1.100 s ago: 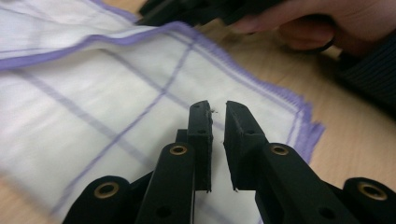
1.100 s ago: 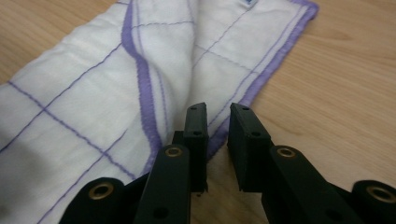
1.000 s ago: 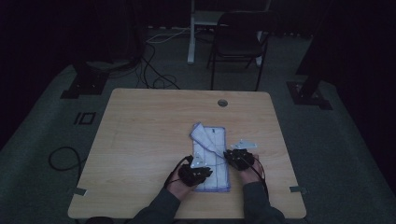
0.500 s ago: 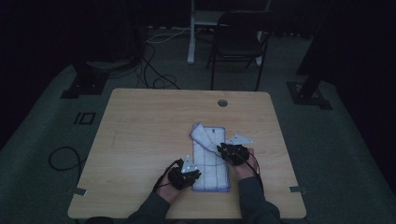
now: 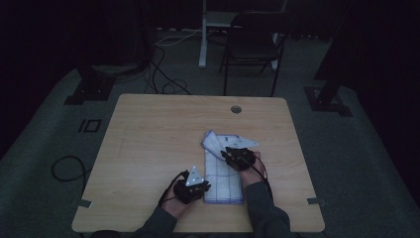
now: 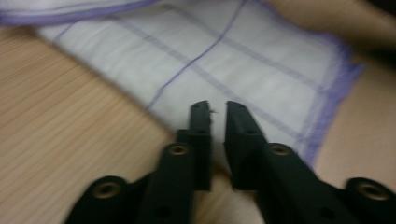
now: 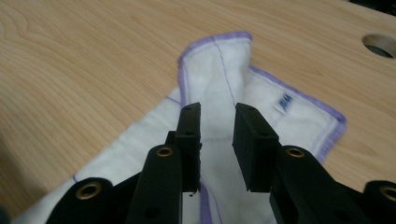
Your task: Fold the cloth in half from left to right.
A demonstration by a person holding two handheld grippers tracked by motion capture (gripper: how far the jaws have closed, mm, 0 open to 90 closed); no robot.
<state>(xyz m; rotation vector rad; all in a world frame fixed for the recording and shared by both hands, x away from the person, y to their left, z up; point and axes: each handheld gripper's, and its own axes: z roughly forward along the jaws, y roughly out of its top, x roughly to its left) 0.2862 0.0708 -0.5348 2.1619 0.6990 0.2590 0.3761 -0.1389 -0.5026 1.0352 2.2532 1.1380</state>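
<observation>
Item one, cloth (image 5: pixel 223 171): a white cloth with thin purple lines and a purple hem. I see it lying flat on the near right part of the table (image 5: pixel 148 134), folded into a long strip that runs from the near edge toward the far side. Its far end fans out into a looser, wider flap.

Item two, left gripper (image 5: pixel 197 187): I hold it just left of the cloth's near end, low over the wood. In the left gripper view its jaws (image 6: pixel 217 109) stand a narrow gap apart, tips over the cloth's edge, nothing pinched between them. They have just been opening.

Item three, right gripper (image 5: pixel 237 154): I hold it over the cloth's far half, near where the strip meets the flap. In the right gripper view its jaws (image 7: pixel 218 114) stand apart with the cloth's folded, purple-hemmed corner showing beyond and below them; the pads press on nothing. These too have just been opening.

Item four, round hole (image 5: pixel 236 109): set in the table's far edge, well apart from the cloth.

Item five, chair (image 5: pixel 252 47): on the floor beyond the table.
</observation>
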